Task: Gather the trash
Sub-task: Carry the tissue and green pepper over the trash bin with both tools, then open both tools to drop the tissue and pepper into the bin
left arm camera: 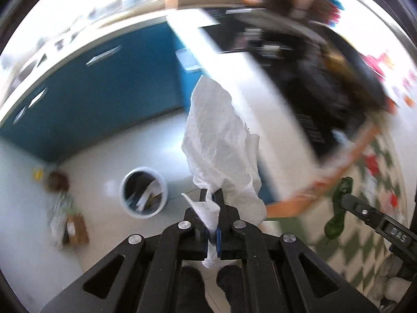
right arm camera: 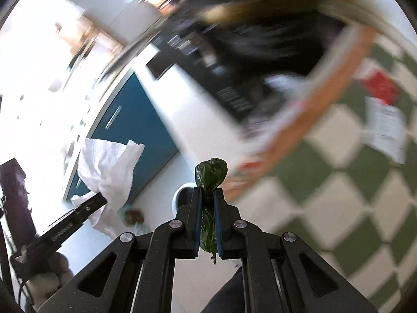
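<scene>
With the left gripper (left arm camera: 214,203) clamped on a white paper towel (left arm camera: 221,140) and the right gripper (right arm camera: 207,198) pinching a green wrapper (right arm camera: 210,173), both above and beside the white bin (left arm camera: 143,192), I'd centre each over its mouth before letting go.

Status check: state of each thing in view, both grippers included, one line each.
left gripper: shut on the white paper towel
white paper towel: crumpled, hanging clear of the floor
right gripper: shut on the green wrapper
green wrapper: scrunched, pinched between the fingers
trash bin: upright on the floor, open, some trash already inside
blue cabinet: doors closed
</scene>
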Available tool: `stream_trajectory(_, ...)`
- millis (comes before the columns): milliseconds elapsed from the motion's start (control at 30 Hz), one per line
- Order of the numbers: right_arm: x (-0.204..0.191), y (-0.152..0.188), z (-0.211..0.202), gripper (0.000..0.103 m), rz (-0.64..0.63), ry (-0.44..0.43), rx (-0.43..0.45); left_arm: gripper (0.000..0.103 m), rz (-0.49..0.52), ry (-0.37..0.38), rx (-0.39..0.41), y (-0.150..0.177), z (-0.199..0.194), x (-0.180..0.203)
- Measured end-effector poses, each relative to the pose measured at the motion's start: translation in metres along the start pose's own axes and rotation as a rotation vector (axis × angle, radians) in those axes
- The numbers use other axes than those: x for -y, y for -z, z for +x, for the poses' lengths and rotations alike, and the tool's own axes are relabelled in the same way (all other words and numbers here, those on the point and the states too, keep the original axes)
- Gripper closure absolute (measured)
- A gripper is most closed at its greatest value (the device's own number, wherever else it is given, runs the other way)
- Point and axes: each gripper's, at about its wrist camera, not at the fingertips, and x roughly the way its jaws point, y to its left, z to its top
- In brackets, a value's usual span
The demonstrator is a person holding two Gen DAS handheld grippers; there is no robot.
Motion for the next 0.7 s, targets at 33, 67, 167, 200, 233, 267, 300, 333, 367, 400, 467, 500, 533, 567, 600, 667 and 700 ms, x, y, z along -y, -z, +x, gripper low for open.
stream_trajectory(33, -0.019, 0.001, 0.020, 0.094, -0.029, -0.009, -0.020, 0.102, -0.039, -0.017, -0.012, 0.001, 0.009, -0.025)
stream_trajectory(67, -0.034, 0.001, 0.038, 0.094, -0.054, -0.012, -0.034, 0.102, -0.071, -0.034, -0.023, 0.003, 0.020, -0.047)
stream_trajectory(167, -0.085, 0.011, 0.112, 0.094, -0.129, -0.008, -0.098, 0.102, -0.163, -0.070, -0.070, 0.008, 0.065, -0.112)
stream_trajectory(200, -0.099, 0.018, 0.142, 0.094, -0.154, 0.000, -0.123, 0.102, -0.195, -0.083, -0.096, 0.011, 0.091, -0.138)
stream_trajectory(233, -0.110, 0.026, 0.174, 0.094, -0.174, 0.003, -0.150, 0.102, -0.217, -0.086, -0.112, 0.015, 0.108, -0.153)
stream_trajectory(267, -0.118, 0.032, 0.200, 0.094, -0.188, 0.006, -0.171, 0.102, -0.242, -0.086, -0.136, 0.019, 0.131, -0.172)
stream_trajectory(300, -0.123, 0.038, 0.227, 0.094, -0.202, 0.016, -0.188, 0.102, -0.266, -0.085, -0.164, 0.023, 0.157, -0.189)
stream_trajectory(333, -0.129, 0.045, 0.258, 0.094, -0.214, 0.029, -0.203, 0.102, -0.290, -0.084, -0.191, 0.028, 0.183, -0.208)
stream_trajectory(367, -0.131, 0.054, 0.298, 0.094, -0.216, 0.036, -0.229, 0.102, -0.314, -0.076, -0.222, 0.034, 0.217, -0.227)
stream_trajectory(400, -0.130, 0.060, 0.324, 0.094, -0.215, 0.039, -0.244, 0.102, -0.331, -0.066, -0.246, 0.038, 0.242, -0.240)
stream_trajectory(467, -0.124, 0.076, 0.397, 0.094, -0.207, 0.052, -0.278, 0.102, -0.365, -0.058, -0.294, 0.050, 0.304, -0.270)
stream_trajectory(500, -0.118, 0.084, 0.435, 0.094, -0.196, 0.056, -0.297, 0.102, -0.377, -0.051, -0.312, 0.055, 0.326, -0.282)
stream_trajectory(533, -0.111, 0.091, 0.467, 0.094, -0.186, 0.063, -0.314, 0.102, -0.389, -0.055, -0.334, 0.061, 0.355, -0.295)
stream_trajectory(567, -0.106, 0.097, 0.495, 0.094, -0.179, 0.061, -0.331, 0.102, -0.401, -0.047, -0.350, 0.067, 0.379, -0.305)
stream_trajectory(600, -0.102, 0.103, 0.524, 0.094, -0.178, 0.062, -0.346, 0.102, -0.423, -0.031, -0.369, 0.073, 0.403, -0.316)
stream_trajectory(667, -0.095, 0.113, 0.576, 0.094, -0.189, 0.068, -0.369, 0.102, -0.443, -0.017, -0.398, 0.084, 0.445, -0.335)
stream_trajectory(700, -0.093, 0.116, 0.596, 0.094, -0.191, 0.066, -0.379, 0.102, -0.448, -0.014, -0.406, 0.087, 0.464, -0.341)
